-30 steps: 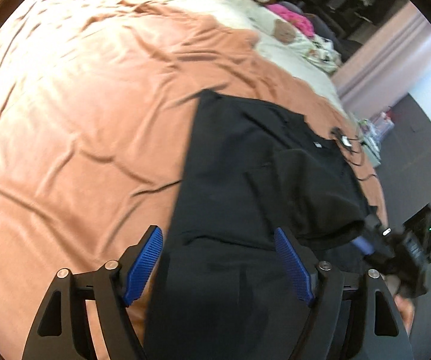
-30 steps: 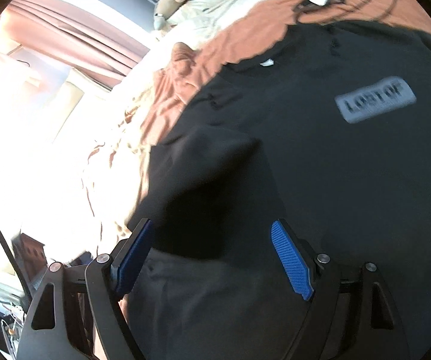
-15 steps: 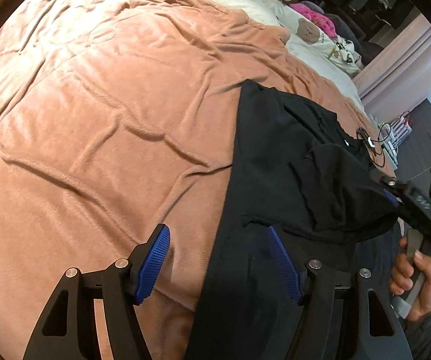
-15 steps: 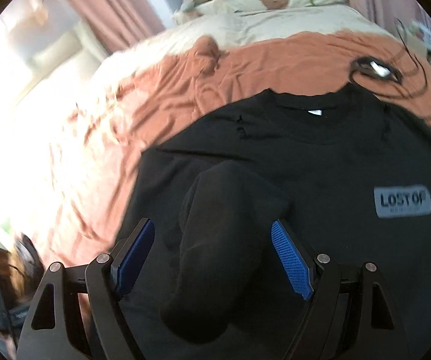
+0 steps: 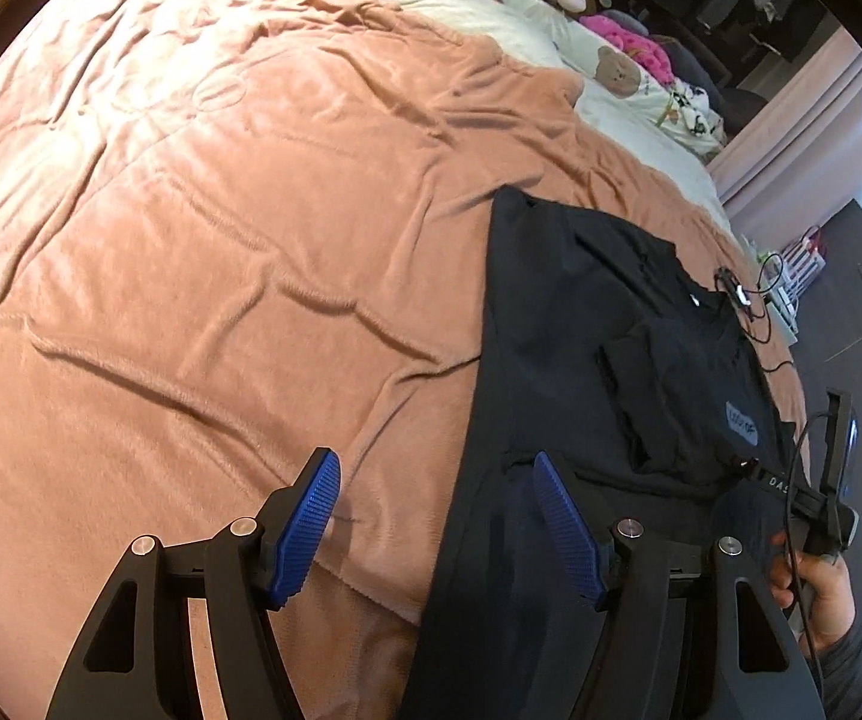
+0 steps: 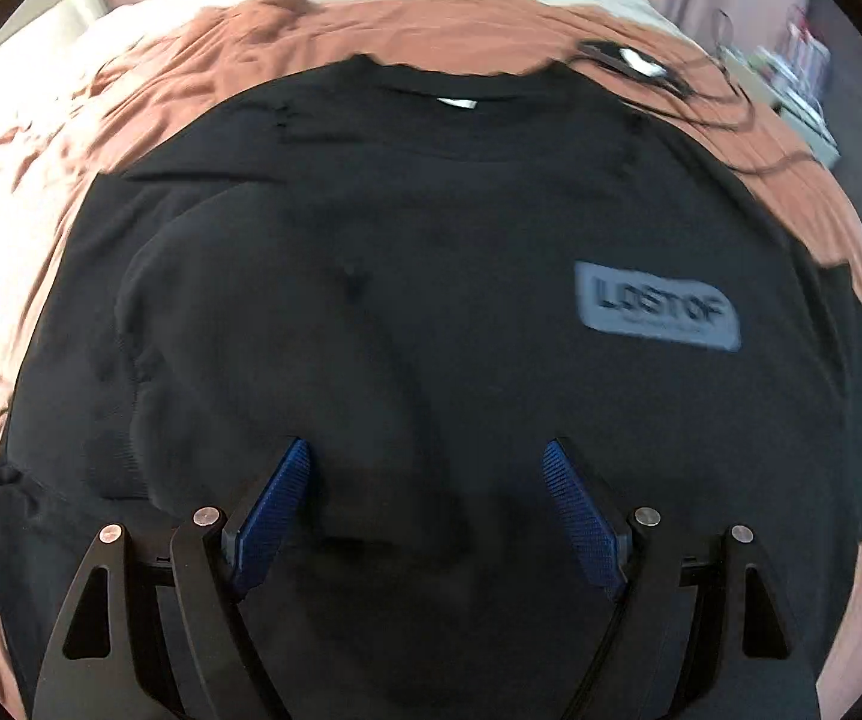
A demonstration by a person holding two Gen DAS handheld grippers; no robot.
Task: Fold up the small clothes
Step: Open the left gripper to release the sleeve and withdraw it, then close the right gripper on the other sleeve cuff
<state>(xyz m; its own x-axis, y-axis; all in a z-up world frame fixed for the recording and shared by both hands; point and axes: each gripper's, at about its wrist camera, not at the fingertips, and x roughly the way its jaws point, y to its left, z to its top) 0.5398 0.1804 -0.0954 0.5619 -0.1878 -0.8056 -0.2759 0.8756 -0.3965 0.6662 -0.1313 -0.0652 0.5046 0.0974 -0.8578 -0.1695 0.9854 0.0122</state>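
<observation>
Two blue-padded fingers of the left gripper (image 5: pixel 436 507) stand spread and empty over the black T-shirt's (image 5: pixel 556 360) left edge on the orange blanket (image 5: pixel 221 210), with pillows (image 5: pixel 622 72) at the bed's far edge and the person's hand (image 5: pixel 820 594) on the other tool. From the right wrist, the right gripper (image 6: pixel 428 501), jaws parted and empty, hovers over the T-shirt (image 6: pixel 431 240), showing its grey logo patch (image 6: pixel 658 306), white neck label (image 6: pixel 457 102) and left sleeve folded inward.
</observation>
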